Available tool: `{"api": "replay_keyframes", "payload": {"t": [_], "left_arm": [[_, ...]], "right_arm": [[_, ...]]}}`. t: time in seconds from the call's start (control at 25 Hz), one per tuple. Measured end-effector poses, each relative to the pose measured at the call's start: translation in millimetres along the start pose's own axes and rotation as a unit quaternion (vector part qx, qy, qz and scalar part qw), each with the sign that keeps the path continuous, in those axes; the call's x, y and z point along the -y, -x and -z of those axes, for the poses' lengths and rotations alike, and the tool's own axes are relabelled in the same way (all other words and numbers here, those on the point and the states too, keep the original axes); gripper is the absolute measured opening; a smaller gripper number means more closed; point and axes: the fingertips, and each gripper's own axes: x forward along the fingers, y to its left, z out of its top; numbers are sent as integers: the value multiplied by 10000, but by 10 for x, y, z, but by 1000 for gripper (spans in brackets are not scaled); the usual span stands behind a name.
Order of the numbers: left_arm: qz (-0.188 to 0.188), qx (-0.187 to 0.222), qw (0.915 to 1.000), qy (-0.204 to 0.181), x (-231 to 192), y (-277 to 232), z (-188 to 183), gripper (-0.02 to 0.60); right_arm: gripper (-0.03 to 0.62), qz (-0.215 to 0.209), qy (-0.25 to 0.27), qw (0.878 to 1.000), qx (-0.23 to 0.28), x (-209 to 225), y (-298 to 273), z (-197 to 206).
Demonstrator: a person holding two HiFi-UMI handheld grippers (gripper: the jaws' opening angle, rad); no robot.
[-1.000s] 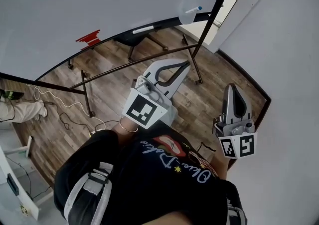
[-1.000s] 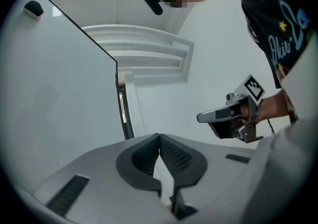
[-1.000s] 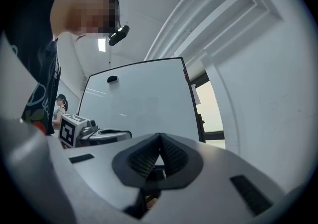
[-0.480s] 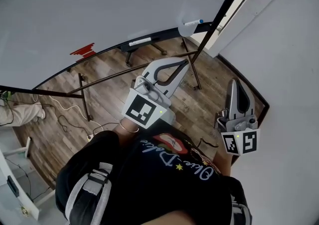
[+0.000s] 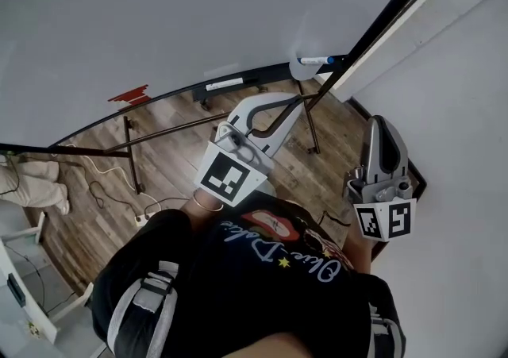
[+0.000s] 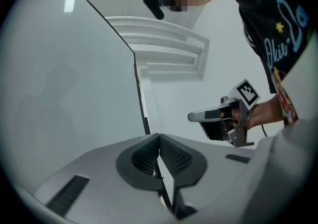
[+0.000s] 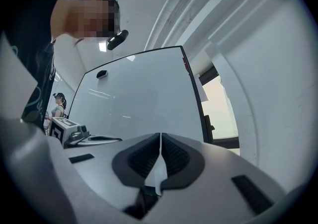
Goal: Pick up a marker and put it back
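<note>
A marker with a blue cap (image 5: 316,60) lies at the right end of the whiteboard's tray (image 5: 262,73), in the head view. My left gripper (image 5: 297,100) points up toward that end of the tray, well short of the marker. Its pads (image 6: 171,154) touch with nothing between them. My right gripper (image 5: 382,121) hangs further right, near the white wall, also shut and empty, its jaws (image 7: 160,138) pressed together. Each gripper view looks up along the whiteboard (image 7: 139,94) and shows no marker.
A white bar-shaped item (image 5: 225,83) and a red item (image 5: 128,97) also sit on the tray. Below it are the stand's dark legs (image 5: 131,158) and cables (image 5: 103,182) on the wood floor. A white wall (image 5: 452,110) closes the right side. Another person (image 7: 59,104) stands far off.
The head view has swung, so the tray and marker now sit lower and closer to the grippers. Both grippers stay shut and empty; the right one has shifted slightly right.
</note>
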Motion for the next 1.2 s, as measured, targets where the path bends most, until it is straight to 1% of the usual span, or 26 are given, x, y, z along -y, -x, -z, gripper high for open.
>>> {"api": "replay_keyframes", "payload": {"t": [0.24, 0.36, 0.44, 0.56, 0.68, 0.84, 0.96, 1.12, 1.2], "left_arm": [[-166, -88, 9998, -64, -146, -80, 53, 3], [-391, -215, 9990, -60, -240, -125, 109, 3], [-605, -311, 9977, -77, -297, -147, 127, 3], [-983, -409, 9943, 17, -368, -184, 166, 5], [-1179, -489, 9918, 19, -405, -260, 197, 4], [-1475, -579, 9874, 61, -465, -299, 218, 4], [-1721, -654, 9827, 207, -501, -298, 256, 5], [-1932, -834, 9776, 88, -535, -262, 280, 4], [-2075, -891, 9740, 161, -557, -221, 295, 4]], "right_arm": [[0, -231, -33, 9997, -43, 80, -279, 56], [2, -453, -3, 9989, -109, 160, -465, 86], [2, -672, -4, 9976, -172, 211, -598, 113], [3, -1044, -71, 9942, -244, 260, -759, 193], [3, -1270, -61, 9913, -326, 321, -871, 280], [32, -1609, 30, 9854, -553, 333, -1003, 459], [58, -1857, 52, 9794, -789, 315, -1083, 659], [81, -2048, 69, 9738, -988, 303, -1171, 865], [95, -2125, 112, 9711, -1076, 283, -1209, 957]]}}
